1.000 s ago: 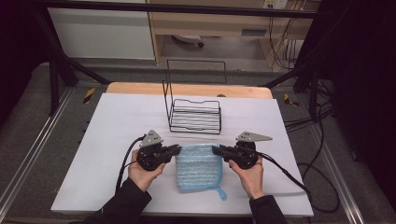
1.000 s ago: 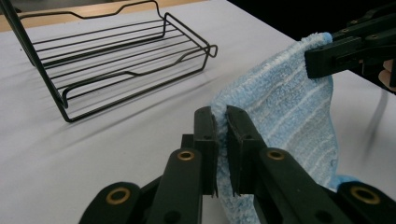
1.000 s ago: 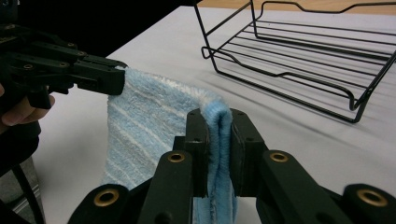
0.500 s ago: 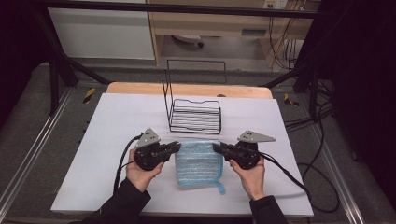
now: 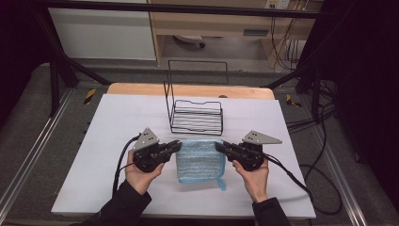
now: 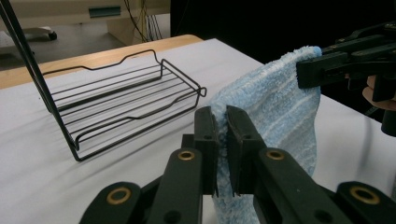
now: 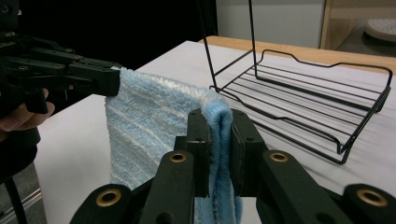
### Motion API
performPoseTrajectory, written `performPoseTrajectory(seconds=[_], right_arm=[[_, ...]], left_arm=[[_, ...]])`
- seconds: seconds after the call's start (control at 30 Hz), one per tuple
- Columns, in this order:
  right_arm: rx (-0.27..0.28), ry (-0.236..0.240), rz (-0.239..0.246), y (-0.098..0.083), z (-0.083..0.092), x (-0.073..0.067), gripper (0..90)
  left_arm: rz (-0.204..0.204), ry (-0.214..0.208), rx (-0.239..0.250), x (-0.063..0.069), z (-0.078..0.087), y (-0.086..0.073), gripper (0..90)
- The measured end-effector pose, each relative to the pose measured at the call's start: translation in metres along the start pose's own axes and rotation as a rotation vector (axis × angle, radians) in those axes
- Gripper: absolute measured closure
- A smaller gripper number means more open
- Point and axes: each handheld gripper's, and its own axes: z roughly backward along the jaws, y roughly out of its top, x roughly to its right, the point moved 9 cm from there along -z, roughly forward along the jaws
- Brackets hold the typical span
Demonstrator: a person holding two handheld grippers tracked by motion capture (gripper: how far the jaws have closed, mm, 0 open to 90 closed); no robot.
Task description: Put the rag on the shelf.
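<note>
Near the wire rack (image 5: 196, 116), the left gripper (image 5: 175, 147) and right gripper (image 5: 221, 147) each clamp a corner of the blue towel (image 5: 199, 160) above the counter (image 5: 108, 141).

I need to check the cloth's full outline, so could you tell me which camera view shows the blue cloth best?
The high view: the whole blue cloth shows there, stretched between the two grippers. Each gripper view shows its own jaws pinching one upper corner, with the cloth hanging below.

A black wire rack (image 5: 196, 117) is seen standing on the white worktop (image 5: 94, 155), toward its far edge, with a tall wire frame rising at its back. A strip of bare wood (image 5: 141, 89) is shown behind it.
</note>
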Motion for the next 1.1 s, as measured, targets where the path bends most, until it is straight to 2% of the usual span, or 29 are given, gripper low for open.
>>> performPoseTrajectory(seconds=[0.27,0.63,1.1], right_arm=[[0.047,-0.008,0.04,0.013,0.008,-0.008,80.4],[0.1,-0.024,0.067,0.03,0.014,-0.014,80.4],[0.166,-0.054,0.107,0.056,0.015,-0.022,80.7]], left_arm=[[-0.018,0.01,0.043,0.003,0.007,0.012,83.4],[-0.039,0.024,0.098,0.006,0.015,0.03,83.4],[-0.031,0.039,0.169,0.001,0.02,0.051,83.7]])
